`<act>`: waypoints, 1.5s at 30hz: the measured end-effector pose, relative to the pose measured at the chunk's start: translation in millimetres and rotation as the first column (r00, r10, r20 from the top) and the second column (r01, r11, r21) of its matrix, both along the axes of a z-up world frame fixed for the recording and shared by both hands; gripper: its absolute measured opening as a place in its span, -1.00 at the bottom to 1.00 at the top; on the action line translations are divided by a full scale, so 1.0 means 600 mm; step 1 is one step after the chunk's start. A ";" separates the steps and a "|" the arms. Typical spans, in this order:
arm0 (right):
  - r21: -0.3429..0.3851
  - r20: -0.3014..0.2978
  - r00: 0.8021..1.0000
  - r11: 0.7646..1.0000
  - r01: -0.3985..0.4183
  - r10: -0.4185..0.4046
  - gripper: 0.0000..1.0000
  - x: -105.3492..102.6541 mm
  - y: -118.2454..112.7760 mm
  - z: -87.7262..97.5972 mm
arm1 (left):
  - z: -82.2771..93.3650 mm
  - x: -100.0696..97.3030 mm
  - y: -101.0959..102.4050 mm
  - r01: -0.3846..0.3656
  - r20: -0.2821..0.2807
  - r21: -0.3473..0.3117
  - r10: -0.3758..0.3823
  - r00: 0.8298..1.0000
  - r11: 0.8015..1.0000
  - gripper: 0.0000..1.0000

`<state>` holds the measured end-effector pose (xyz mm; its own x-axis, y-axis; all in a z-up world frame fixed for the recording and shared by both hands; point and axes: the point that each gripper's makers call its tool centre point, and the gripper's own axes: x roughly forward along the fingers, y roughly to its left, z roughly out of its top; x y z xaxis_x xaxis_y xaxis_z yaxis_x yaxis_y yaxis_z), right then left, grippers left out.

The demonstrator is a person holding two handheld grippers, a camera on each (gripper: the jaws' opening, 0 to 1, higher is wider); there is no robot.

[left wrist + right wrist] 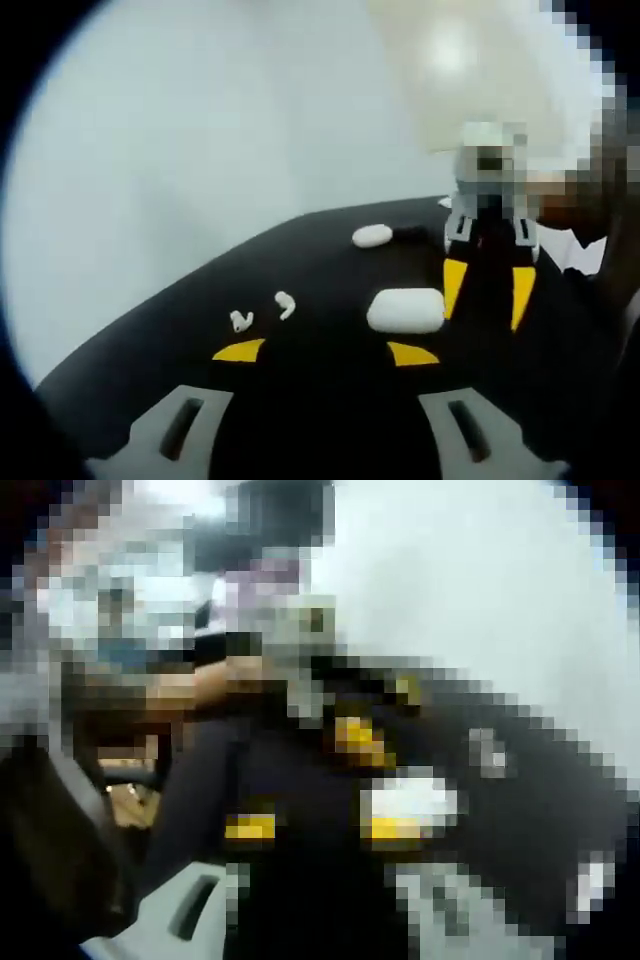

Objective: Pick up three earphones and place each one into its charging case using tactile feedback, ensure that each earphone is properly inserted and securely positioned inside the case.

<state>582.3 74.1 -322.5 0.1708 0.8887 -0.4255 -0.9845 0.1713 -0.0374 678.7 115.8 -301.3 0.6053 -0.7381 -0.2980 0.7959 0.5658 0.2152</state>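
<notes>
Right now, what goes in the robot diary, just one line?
left gripper open, low over table | right gripper open beside case | two earbuds loose | second case behind

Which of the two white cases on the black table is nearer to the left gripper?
The larger white case, just beyond the left gripper yellow tips. The smaller case lies farther back on the black table.

Left gripper view: low over the black desk (330, 250), facing across it toward a pale wall; closed case (406, 310) near.
Right gripper view: low, close, heavily blurred, facing back across the desk.
Shared: the desk, the closed case (410, 802).
</notes>
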 end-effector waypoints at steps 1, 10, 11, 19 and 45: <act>-0.001 -0.006 1.000 1.000 -0.010 0.010 -0.37 -0.001 0.010 0.000 | 0.001 0.001 0.003 -0.004 -0.001 -0.003 0.004 1.000 1.000 -0.14; 0.090 0.029 0.998 0.995 0.049 -0.052 -0.35 0.064 -0.014 0.073 | 0.003 0.005 0.008 -0.013 0.000 -0.006 0.013 1.000 1.000 -0.14; 0.083 0.024 0.998 0.995 0.050 -0.052 -0.31 0.080 -0.024 0.076 | 0.002 0.004 0.007 -0.009 0.000 -0.005 0.009 1.000 1.000 -0.14; -0.149 -0.128 0.986 0.980 -0.128 0.110 -0.12 0.100 -0.035 0.012 | -0.014 0.003 0.005 0.001 -0.037 0.024 0.000 0.999 1.000 -0.13; -0.246 -0.152 0.954 0.945 0.217 -0.258 -0.21 0.086 -0.102 -0.003 | -0.012 0.001 0.004 0.012 -0.032 0.026 -0.011 0.999 1.000 -0.10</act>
